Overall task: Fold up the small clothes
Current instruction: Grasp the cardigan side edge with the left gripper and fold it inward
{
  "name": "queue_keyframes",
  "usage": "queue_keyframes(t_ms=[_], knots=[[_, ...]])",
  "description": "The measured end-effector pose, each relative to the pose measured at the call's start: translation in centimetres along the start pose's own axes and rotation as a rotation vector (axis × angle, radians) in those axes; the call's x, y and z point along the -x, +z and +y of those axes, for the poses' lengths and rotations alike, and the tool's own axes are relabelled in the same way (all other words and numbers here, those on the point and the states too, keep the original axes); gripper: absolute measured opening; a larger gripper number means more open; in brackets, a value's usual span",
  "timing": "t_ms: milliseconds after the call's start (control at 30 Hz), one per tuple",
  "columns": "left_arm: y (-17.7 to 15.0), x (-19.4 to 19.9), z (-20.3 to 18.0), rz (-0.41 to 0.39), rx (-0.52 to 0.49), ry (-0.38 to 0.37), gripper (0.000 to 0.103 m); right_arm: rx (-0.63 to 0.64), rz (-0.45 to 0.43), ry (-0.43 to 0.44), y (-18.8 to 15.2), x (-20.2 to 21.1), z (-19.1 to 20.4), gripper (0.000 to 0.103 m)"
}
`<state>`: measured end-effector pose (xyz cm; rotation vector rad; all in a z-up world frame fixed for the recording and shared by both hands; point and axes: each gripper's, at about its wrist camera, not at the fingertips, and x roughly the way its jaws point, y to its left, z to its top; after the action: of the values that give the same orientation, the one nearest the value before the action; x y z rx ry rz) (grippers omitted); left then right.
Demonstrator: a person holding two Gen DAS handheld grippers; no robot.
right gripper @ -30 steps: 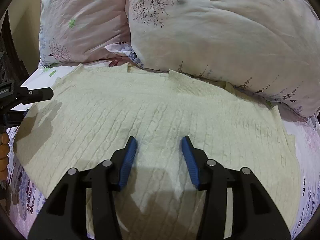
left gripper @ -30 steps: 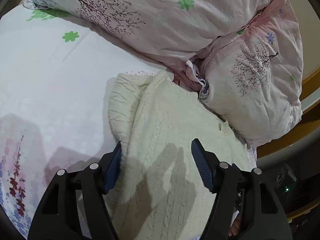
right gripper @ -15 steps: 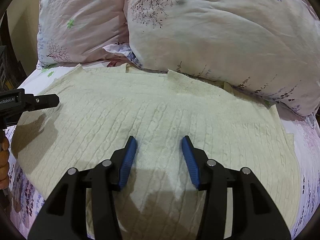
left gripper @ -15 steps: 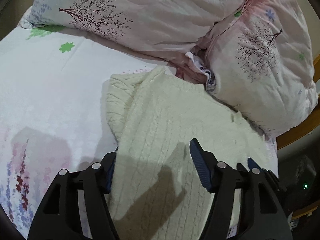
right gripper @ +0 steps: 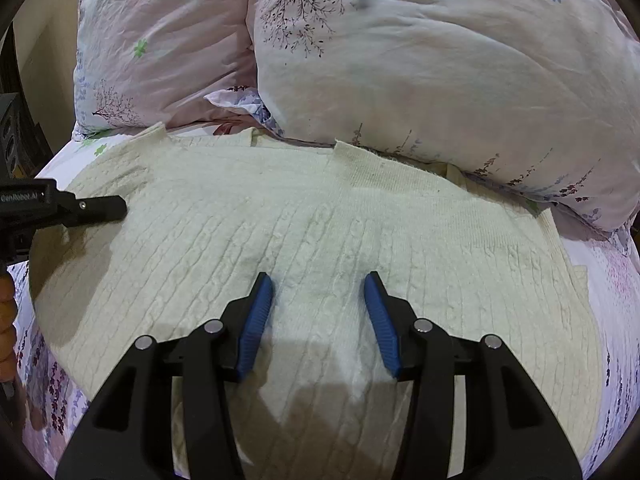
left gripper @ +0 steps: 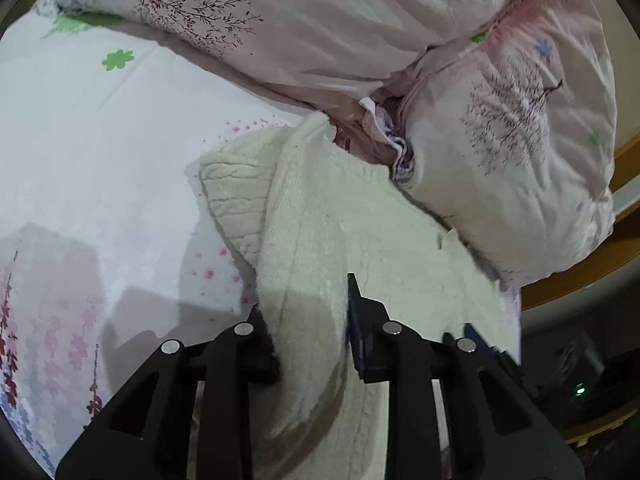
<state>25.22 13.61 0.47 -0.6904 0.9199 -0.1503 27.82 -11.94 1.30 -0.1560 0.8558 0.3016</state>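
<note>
- The left gripper (left gripper: 308, 320) has its fingers narrowed around a raised fold of the cream sweater (right gripper: 320, 220)'s edge.
- The right gripper (right gripper: 319, 320) hovers wide open over the sweater's middle, gripping nothing.
- The sweater lies spread on the bedsheet (left gripper: 100, 140), its far edge against the pillows (right gripper: 440, 60).
- Bare sheet lies left of the sweater.
- The left gripper's side reads "GenRobot.AI".

Left claw (left gripper: 308, 312) pinching cream sweater (left gripper: 320, 216) edge, floral pillows (left gripper: 500, 128) behind
</note>
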Motion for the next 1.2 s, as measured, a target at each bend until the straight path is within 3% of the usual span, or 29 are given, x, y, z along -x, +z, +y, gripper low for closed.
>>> queue_keyframes(t_ms=[233, 333, 467, 733, 967, 1067, 1200], knots=[[0.4, 1.6, -2.5, -0.044, -0.006, -0.111, 0.022, -0.013, 0.003, 0.019, 0.2, 0.1, -0.3, 0.050], [0.4, 2.1, -4.6, -0.058, -0.030, -0.152, 0.022, -0.054, 0.018, 0.068, 0.6, 0.7, -1.5, 0.057], [0.1, 2.2, -8.2, -0.068, -0.071, -0.203, 0.021, -0.114, -0.032, 0.063, 0.9, 3.1, -4.6, 0.064], [-1.7, -0.4, -16.6, -0.046, -0.154, -0.288, 0.021, -0.268, -0.086, -0.005, -0.9, 6.2, -13.2, 0.065], [-6.7, -6.5, -24.1, 0.041, -0.311, -0.244, 0.021, -0.432, -0.088, -0.010, -3.8, 7.1, -19.4, 0.065], [-8.9, -10.0, -25.8, 0.103, -0.367, -0.192, 0.020, -0.497, -0.076, -0.013, -5.5, 7.3, -21.8, 0.065], [-11.0, -11.9, -26.9, 0.181, -0.421, -0.210, 0.024, -0.538, -0.071, -0.020, -6.9, 7.7, -23.3, 0.065]])
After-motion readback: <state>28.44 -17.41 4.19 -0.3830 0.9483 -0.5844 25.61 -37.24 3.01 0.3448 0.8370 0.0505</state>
